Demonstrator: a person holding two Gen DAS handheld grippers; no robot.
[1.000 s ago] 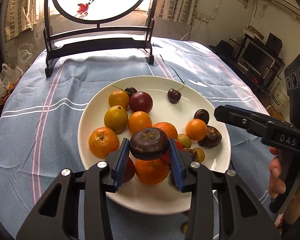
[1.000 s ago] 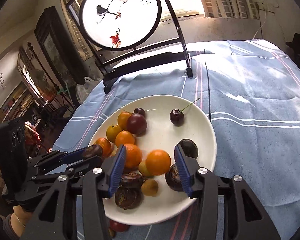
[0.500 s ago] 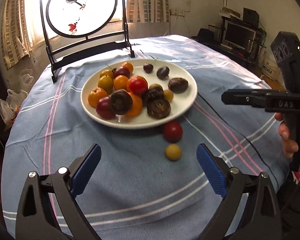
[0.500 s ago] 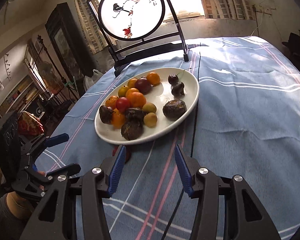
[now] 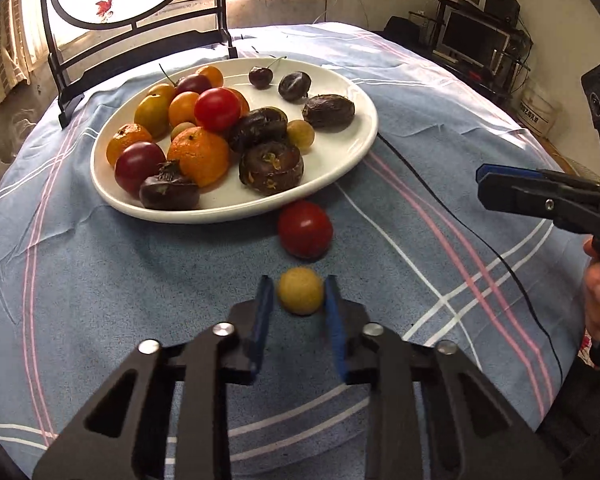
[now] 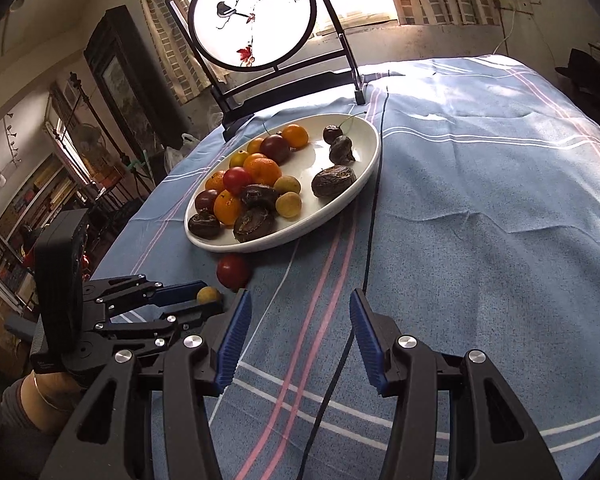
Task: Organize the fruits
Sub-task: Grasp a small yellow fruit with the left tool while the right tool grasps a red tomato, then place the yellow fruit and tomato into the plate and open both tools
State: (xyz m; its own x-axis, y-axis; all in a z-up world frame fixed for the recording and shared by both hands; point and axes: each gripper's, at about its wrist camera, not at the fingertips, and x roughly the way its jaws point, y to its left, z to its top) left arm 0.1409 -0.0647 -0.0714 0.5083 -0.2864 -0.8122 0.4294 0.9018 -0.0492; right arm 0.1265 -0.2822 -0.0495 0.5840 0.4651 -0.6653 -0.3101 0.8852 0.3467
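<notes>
A white plate holds several fruits: oranges, red tomatoes, dark passion fruits, cherries and small yellow fruits. On the blue cloth in front of it lie a red tomato and a small yellow fruit. My left gripper has its blue pads on either side of the yellow fruit, closed in against it. In the right wrist view the left gripper holds that yellow fruit near the tomato. My right gripper is open and empty, low over the cloth before the plate.
A round painted screen on a black stand stands behind the plate. A thin black cable runs across the striped cloth from the plate toward me. The table's right edge faces shelves with electronics.
My left gripper let the dark fruit go onto the plate, pulled back, then came down and closed around the small yellow fruit on the cloth. My right gripper drew back from the plate, still open.
</notes>
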